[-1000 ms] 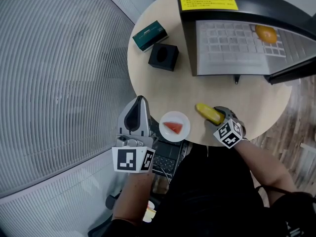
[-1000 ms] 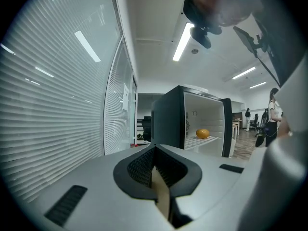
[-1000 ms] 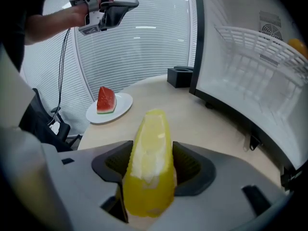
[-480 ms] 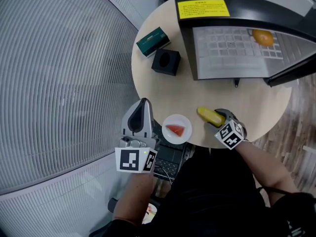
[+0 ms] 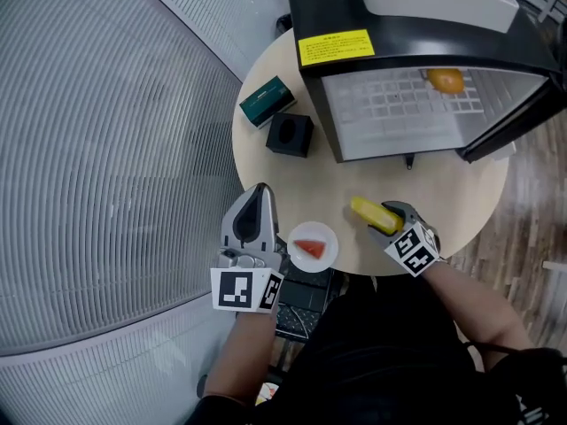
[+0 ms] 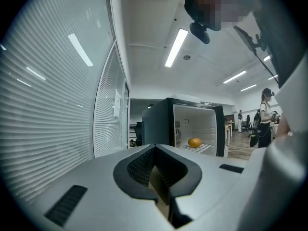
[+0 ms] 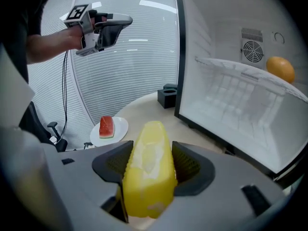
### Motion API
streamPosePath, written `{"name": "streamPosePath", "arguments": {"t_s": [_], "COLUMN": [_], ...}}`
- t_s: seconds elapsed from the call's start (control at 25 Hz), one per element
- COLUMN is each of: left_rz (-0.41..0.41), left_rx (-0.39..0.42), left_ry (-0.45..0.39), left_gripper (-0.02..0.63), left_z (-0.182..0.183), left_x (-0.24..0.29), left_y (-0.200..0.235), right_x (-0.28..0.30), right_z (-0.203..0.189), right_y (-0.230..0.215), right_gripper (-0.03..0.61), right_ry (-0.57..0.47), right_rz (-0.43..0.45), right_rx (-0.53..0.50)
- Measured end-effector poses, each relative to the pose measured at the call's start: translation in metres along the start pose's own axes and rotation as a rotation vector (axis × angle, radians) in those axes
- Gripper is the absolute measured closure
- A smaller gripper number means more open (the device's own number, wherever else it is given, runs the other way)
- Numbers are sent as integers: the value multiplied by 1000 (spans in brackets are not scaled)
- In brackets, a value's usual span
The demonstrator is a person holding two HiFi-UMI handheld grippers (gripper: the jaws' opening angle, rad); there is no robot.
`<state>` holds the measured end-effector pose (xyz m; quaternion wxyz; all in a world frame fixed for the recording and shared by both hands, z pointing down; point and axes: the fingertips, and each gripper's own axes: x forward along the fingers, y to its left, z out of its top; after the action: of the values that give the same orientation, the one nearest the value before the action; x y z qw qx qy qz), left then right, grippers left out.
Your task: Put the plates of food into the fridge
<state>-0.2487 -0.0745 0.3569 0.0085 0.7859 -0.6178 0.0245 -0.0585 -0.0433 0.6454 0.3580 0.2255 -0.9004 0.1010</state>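
Right tongs (image 7: 153, 160): pinching yellow plastic corn cob (image 7: 148, 182), edging nearer black fridge (image 5: 328, 7) ahead; loading is beginning.
Left tongs (image 6: 155, 162): pressed together, empty.

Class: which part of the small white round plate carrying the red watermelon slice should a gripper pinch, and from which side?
Probably the bare rim of the small white round plate, approached low from the person's side: it lies flat at the edge of the round beige table, and the red watermelon slice covers its middle.

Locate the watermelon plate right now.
In the head view, the plate sits at the table's near edge, between the left gripper and the corn in the right gripper's jaws.
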Motion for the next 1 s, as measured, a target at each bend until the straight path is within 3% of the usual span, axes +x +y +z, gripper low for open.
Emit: {"name": "streamPosePath", "arguments": {"t_s": [0.64,1.0], "left_rz": [-70,-83], "left_rx": [12,-7], "left_ry": [-62,-102], "left_gripper": [609,609], "left_z": [28,46], "left_x": [31,42], "left_y": [-42,-57], "right_x": [-81,-110], "right_z": [78,121], "right_y": [-49,-75], "right_gripper": [313,313], "right_ry": [-173,-248], "right_rz": [-117,-162], "right_rx": [61,14]}}
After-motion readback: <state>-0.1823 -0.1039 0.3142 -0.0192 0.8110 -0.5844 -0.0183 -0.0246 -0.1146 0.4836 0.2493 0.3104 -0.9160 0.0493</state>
